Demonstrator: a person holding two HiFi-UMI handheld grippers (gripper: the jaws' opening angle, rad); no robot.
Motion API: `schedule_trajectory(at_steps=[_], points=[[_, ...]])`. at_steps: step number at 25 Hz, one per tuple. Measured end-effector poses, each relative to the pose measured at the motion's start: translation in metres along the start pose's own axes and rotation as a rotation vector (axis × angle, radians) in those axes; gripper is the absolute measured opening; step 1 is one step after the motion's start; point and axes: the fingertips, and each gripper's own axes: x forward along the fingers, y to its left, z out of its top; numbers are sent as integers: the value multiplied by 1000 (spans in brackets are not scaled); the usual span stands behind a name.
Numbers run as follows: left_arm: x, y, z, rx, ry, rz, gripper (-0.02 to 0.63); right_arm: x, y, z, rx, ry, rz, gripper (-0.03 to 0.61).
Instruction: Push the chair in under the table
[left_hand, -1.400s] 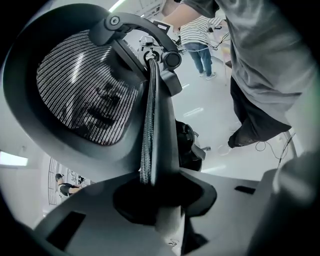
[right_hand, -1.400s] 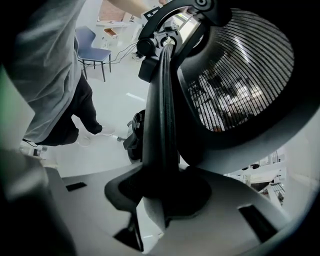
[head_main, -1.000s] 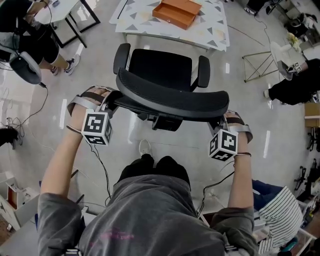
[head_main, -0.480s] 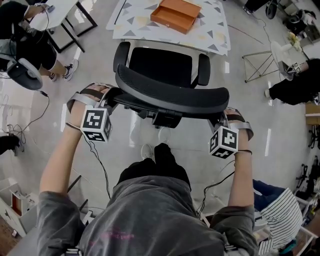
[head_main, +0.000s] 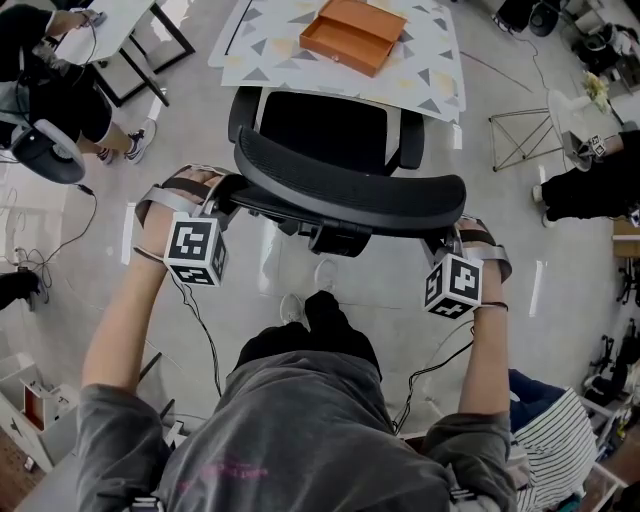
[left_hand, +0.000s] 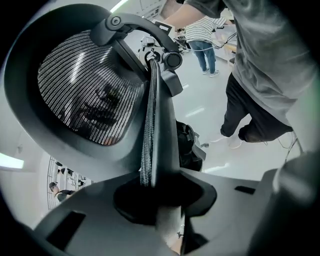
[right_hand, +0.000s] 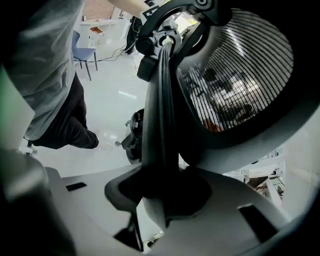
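A black office chair, its seat (head_main: 322, 128) facing the table, has a mesh backrest (head_main: 350, 188) nearest me. The front of the seat reaches the near edge of the white table with a triangle pattern (head_main: 425, 62). My left gripper (head_main: 226, 196) is shut on the backrest's left edge, and my right gripper (head_main: 441, 238) is shut on its right edge. The left gripper view shows the backrest rim (left_hand: 152, 125) running down between the jaws of the left gripper (left_hand: 156, 192). The right gripper view has the backrest rim (right_hand: 162, 115) clamped the same way in the right gripper (right_hand: 165, 192).
An orange tray (head_main: 354, 35) lies on the table. A seated person (head_main: 60, 85) and another table (head_main: 125, 25) are at the upper left. A folding metal stand (head_main: 525, 128) and another person (head_main: 590, 185) are at the right. Cables (head_main: 205, 335) trail on the floor.
The chair has rolled toward the table, and the seat's front now meets the table edge. Both grippers moved along with it, still clamped on the backrest.
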Motion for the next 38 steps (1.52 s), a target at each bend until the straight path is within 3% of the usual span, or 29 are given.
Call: schedule_trajectory(at_steps=[20, 33, 38], points=[[46, 70, -31, -2, 31, -5, 94, 42, -71, -1, 5, -32, -15, 114], [49, 66, -35, 35, 53, 6, 87, 43, -68, 0, 1, -22, -18, 115], [50, 57, -35, 52, 67, -16, 140, 45, -63, -2, -24, -6, -48, 115]])
